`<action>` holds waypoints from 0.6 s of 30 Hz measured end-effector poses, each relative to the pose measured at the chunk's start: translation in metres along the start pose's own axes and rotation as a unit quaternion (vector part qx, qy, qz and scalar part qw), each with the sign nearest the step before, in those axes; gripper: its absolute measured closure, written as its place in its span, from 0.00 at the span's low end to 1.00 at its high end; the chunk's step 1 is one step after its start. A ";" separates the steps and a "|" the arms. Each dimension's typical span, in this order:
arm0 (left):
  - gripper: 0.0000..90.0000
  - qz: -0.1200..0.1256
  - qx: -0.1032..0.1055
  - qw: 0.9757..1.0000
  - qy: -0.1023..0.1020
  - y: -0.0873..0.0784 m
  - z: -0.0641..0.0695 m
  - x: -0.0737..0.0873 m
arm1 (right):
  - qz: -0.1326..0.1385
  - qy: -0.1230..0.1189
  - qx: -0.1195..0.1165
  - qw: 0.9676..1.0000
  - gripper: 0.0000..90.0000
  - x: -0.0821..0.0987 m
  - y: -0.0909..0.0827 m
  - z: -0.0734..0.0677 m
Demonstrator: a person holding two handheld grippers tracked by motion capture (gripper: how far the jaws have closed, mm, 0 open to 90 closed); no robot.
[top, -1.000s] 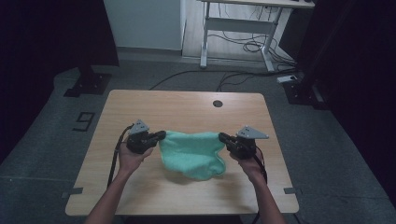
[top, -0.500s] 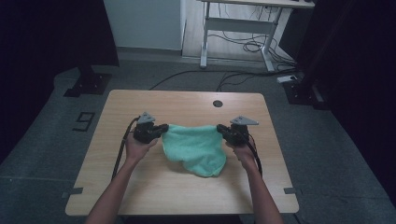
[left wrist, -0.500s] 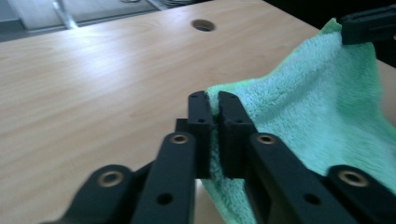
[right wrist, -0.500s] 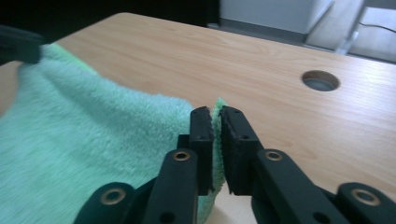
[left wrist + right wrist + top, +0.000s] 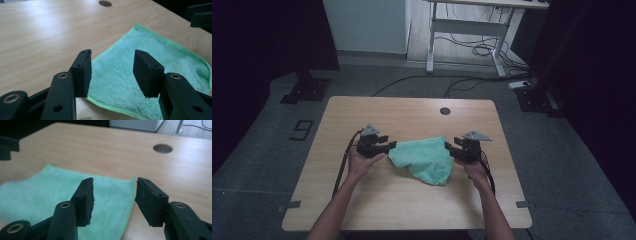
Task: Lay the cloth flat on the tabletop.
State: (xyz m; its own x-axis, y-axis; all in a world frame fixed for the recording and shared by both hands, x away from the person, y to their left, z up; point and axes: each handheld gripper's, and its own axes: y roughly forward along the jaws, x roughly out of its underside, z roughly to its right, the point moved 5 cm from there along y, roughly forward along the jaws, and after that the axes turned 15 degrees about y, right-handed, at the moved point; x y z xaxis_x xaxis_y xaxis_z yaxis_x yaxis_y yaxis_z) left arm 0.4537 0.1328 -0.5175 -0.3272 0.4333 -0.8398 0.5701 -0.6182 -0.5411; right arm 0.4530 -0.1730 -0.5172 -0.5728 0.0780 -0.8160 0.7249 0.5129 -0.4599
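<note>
The soft, light green microfibre cloth (image 5: 424,158) lies folded on the pale wooden counter (image 5: 412,200). Left gripper (image 5: 388,146) and right gripper (image 5: 449,148) fingers have just been opening, releasing its corners. Limp fabric; regrasp at hemmed corners.

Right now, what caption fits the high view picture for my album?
Two hand-held grippers, left gripper and right gripper, open at opposite corners of a green cloth on a wooden table.

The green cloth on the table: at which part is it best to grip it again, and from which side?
Probably the two far corners of the green cloth, which lie flat near each open gripper: the left gripper from the cloth's left, the right gripper from its right. The near end looks bunched.
</note>
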 end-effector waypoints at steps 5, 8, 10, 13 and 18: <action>0.56 -0.017 0.018 1.000 0.004 0.016 0.011 0.007 | -0.020 -0.012 -0.003 1.000 0.52 0.027 -0.012 -0.009; 0.56 -0.033 0.025 0.999 0.001 0.027 0.012 0.011 | -0.024 -0.007 -0.009 1.000 0.51 0.039 -0.019 -0.012; 0.56 -0.043 0.028 0.999 -0.007 0.034 0.011 0.015 | -0.027 0.001 -0.015 1.000 0.50 0.047 -0.023 -0.013; 0.57 -0.055 0.030 0.998 -0.013 0.042 0.010 0.021 | -0.033 -0.001 -0.021 0.999 0.49 0.058 -0.028 -0.017; 0.57 -0.071 0.032 0.997 -0.014 0.047 0.009 0.027 | -0.047 -0.010 -0.010 0.999 0.46 0.075 -0.031 -0.019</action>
State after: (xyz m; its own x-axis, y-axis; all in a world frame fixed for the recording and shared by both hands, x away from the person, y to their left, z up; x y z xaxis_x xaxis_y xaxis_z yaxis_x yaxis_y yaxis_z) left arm 0.4647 0.1094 -0.5663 -0.4230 0.5008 -0.7551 0.4682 -0.5927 -0.6554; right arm 0.3802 -0.1668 -0.5569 -0.6293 0.0111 -0.7771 0.6604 0.5348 -0.5271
